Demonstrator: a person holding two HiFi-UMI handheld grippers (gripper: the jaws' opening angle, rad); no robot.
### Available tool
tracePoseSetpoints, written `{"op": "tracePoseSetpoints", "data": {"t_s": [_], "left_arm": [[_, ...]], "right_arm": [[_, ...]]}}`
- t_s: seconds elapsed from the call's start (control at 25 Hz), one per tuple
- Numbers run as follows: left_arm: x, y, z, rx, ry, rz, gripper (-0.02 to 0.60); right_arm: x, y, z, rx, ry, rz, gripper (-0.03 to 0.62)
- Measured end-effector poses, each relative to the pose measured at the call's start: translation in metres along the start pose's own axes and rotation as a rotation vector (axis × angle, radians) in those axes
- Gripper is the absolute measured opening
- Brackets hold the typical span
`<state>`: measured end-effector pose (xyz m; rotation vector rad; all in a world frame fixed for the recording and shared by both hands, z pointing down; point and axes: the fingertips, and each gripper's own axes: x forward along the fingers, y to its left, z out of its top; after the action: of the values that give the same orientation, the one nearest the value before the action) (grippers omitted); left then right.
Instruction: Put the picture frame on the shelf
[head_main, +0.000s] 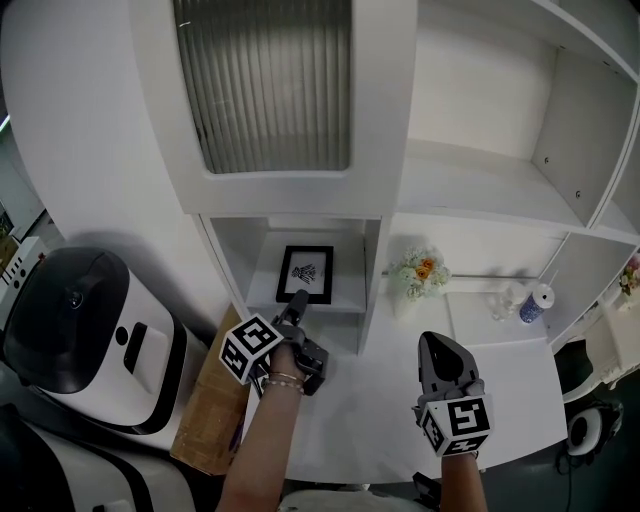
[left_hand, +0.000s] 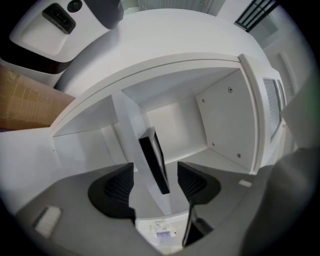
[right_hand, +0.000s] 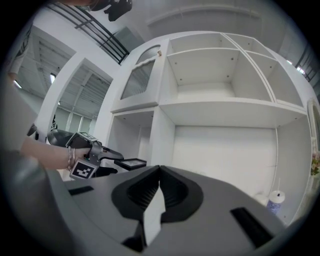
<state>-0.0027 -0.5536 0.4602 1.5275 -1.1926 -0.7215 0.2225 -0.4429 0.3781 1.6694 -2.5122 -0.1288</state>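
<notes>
Black-edged rect. picture frame (head_main: 305, 274), pale inside w/ dark motif

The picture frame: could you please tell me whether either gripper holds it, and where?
Neither. The picture frame sits on the shelf between the left gripper's open jaws, untouched; the right gripper is shut, empty.

Picture frame (head_main: 305, 273) blocks narrow shelf cubby (head_main: 372, 268), open counter (head_main: 375, 420) before it

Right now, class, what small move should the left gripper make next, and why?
Probably draw the left gripper straight back out of the shelf. Its jaws stand apart, clear of the frame on both sides, and the frame appears to lie on the shelf already.
</notes>
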Motion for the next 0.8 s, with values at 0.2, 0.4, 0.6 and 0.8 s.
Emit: {"op": "tracePoseSetpoints", "data": {"t_s": [0.2,0.4,0.6,0.8], "left_arm": [[-0.023,-0.021,0.001,0.091,0.021,-0.042,0.258],[-0.051,-0.039,0.005,0.205,0.035,-0.081,0.258],[-0.082,-0.054,0.012,0.327,0.044,-0.123,0.237],[-0.113,-0.077,0.020,0.493,0.027,-0.215,0.186]], "right_arm": [[-0.010,0.011,0.009,-0.005,-0.017,-0.006,0.009],[-0.020,0.025,0.025,-0.029,-0.044,-0.014,0.008],[-0.030,0.041,0.044,-0.050,-0.079,-0.026,0.008],[-0.044,0.054,0.060,-0.059,-0.109,-0.055,0.008]]}}
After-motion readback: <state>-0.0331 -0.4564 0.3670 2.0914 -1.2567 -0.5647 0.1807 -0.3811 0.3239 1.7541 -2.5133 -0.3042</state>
